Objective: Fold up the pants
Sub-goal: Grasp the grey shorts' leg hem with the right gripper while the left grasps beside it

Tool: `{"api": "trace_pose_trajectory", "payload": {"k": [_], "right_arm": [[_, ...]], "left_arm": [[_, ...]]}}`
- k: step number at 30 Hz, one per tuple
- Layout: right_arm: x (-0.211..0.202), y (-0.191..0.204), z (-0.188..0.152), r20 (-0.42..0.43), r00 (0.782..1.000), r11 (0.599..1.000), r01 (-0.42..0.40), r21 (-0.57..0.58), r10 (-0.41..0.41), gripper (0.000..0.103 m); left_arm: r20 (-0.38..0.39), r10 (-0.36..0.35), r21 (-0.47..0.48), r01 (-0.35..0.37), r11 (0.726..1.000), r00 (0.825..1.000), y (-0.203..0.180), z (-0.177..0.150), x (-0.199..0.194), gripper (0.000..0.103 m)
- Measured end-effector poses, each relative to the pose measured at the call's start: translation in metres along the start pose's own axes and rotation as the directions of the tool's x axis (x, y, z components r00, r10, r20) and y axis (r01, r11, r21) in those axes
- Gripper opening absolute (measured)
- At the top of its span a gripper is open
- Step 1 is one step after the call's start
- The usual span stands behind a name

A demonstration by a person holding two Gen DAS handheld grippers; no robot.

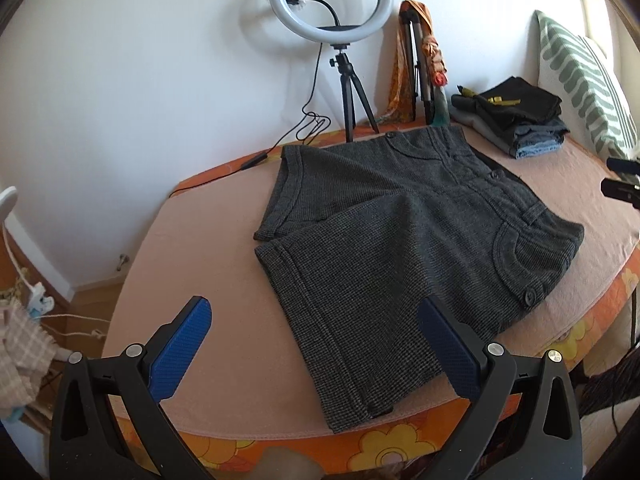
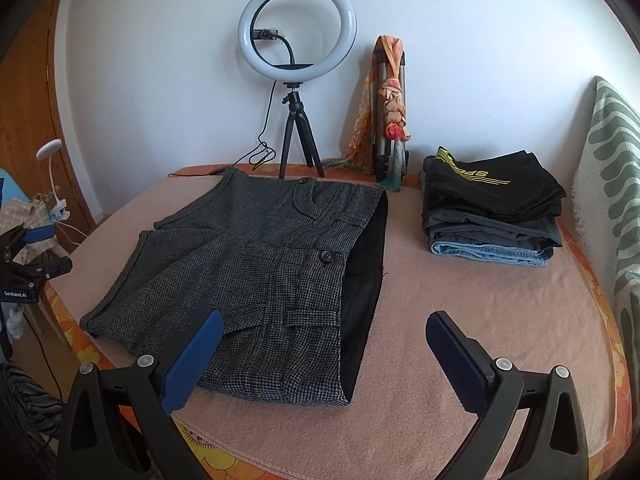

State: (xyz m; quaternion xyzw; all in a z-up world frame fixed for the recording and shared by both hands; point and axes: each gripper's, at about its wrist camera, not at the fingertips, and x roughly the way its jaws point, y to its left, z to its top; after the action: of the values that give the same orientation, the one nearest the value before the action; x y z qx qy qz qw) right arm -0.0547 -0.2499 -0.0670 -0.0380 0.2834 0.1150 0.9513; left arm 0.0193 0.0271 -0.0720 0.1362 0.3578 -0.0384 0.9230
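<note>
Grey shorts [image 1: 392, 240] lie flat and unfolded on the bed [image 2: 480, 320]; both grippers [image 1: 316, 344] [image 2: 324, 352] hover, fingers wide apart and empty.

The pants [image 2: 256, 264] were coarse woven grey cloth with glossy buttons; the towel [image 2: 460, 288] beneath looked soft, matt, pink terry.

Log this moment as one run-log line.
stage: pre-fold | shorts: flat, unfolded on pink blanket | left gripper: open, empty | right gripper: open, empty | folded stack: apart
</note>
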Motion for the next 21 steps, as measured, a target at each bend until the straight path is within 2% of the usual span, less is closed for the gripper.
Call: {"api": "trace_pose_trajectory", "payload": {"k": [3,6,10,12,18,21], "right_arm": [[0.011,0.003,-0.007,-0.04,0.999,0.998,0.002,-0.061,-0.005,0.101],[0.018,0.007,-0.014,-0.066,0.998,0.993,0.0,-0.114,-0.008,0.098],[0.026,0.016,-0.02,-0.076,0.997,0.982,-0.027,-0.186,0.013,0.094],[0.029,0.023,-0.024,-0.081,0.996,0.973,-0.043,-0.229,0.025,0.092],[0.039,0.044,-0.039,-0.143,0.988,0.924,-0.113,-0.366,0.064,0.082],[0.043,0.053,-0.047,-0.177,0.982,0.895,-0.143,-0.421,0.074,0.078]], "left_arm": [[-0.075,-0.036,0.012,0.037,0.999,0.997,0.003,-0.01,0.016,0.102],[-0.133,-0.086,-0.024,0.084,0.996,0.987,0.008,-0.02,0.028,0.102],[-0.135,-0.237,-0.113,0.222,0.968,0.962,0.016,-0.034,0.036,0.096],[-0.133,-0.265,-0.134,0.247,0.96,0.955,0.016,-0.037,0.037,0.087],[-0.14,-0.304,-0.042,0.301,0.953,0.942,-0.002,-0.041,0.03,0.072],[-0.157,-0.336,0.019,0.343,0.939,0.929,-0.016,-0.045,0.029,0.07]]}}
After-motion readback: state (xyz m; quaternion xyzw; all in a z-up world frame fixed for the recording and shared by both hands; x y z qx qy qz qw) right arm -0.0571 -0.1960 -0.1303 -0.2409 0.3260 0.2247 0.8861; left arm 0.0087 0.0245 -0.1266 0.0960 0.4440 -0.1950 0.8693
